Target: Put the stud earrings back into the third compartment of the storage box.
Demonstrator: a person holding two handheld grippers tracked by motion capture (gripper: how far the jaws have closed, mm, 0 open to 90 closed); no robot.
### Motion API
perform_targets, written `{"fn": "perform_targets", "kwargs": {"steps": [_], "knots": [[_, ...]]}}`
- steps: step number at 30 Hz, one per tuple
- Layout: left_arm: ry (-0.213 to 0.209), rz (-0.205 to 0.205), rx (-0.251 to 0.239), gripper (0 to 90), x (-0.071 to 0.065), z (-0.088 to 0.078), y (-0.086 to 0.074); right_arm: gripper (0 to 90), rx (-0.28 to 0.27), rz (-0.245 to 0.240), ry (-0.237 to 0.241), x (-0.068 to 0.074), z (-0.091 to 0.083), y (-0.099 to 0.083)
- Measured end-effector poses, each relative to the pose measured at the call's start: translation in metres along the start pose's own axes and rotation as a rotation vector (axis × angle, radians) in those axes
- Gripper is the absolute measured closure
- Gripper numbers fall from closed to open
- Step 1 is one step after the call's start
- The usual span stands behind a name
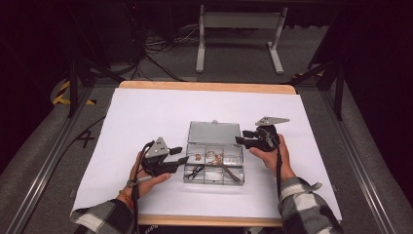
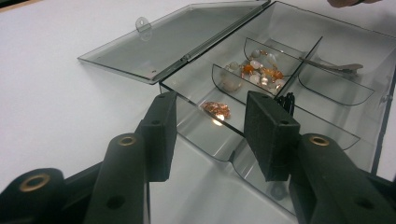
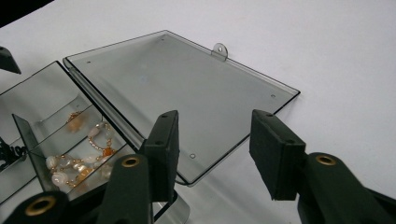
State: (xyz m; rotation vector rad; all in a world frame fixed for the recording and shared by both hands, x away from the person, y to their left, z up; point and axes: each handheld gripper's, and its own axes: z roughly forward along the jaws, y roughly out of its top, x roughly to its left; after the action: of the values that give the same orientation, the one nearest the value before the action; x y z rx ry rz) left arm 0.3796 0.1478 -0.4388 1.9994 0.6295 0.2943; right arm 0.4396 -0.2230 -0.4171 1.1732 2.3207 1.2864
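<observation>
box: clear plastic, lid flat open, middle of white table
feel: light, stiff, slippery, easy to crack
inside: beads, small copper bits, a hair clip
best hold: lid's far edge, near the little tab
left gripper: open, holding nothing, at the box's near wall
right gripper: open, holding nothing, over the lid corner

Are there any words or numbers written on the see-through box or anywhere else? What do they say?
None can be read. The clear box and its open lid carry no writing, and the white table cover is blank. A faint pale mark at the table's front edge is too small and blurred to read.
</observation>
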Motion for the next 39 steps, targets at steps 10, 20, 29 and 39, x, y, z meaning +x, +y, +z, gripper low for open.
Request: {"fn": "perform_targets", "kwargs": {"steps": [10, 20, 29, 39], "knots": [[-0.065, -0.075, -0.005, 50.9, 0.005, 0.005, -0.004, 49.9, 0.027, 0.053, 0.026, -0.005, 0.011, -0.002], [-0.099, -0.072, 0.017, 51.4, 0.003, 0.010, -0.004, 42.2, 0.041, 0.132, 0.073, -0.012, 0.017, -0.001], [-0.027, -0.078, 0.013, 39.1, 0.004, 0.006, -0.003, 37.4, 0.055, 0.184, 0.093, -0.016, 0.022, -0.001], [-0.082, -0.128, 0.012, 40.3, 0.008, 0.012, -0.006, 34.8, 0.063, 0.217, 0.110, -0.020, 0.025, -0.001]]}}
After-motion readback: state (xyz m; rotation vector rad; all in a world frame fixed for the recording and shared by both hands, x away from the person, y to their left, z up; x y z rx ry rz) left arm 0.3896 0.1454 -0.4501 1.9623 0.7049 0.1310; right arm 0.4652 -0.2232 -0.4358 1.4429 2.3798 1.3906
